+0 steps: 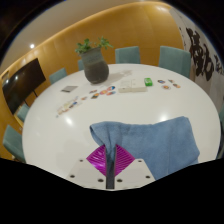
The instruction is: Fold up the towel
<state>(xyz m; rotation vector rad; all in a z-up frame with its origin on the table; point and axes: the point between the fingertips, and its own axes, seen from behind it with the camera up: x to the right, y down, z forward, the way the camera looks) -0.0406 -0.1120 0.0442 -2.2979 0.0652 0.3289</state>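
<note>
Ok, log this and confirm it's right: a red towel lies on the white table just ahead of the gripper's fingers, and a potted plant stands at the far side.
Wrong in one respect: the towel is blue, not red, as the gripper view shows. It does lie on the white table just ahead of the gripper, and the potted plant stands at the far side.

meeting room | round white table | teal chairs | wall screen | potted plant

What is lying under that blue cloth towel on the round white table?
Only the round white table shows around the blue cloth towel. The gripper's open fingers reach its near edge; anything beneath is hidden.
</note>
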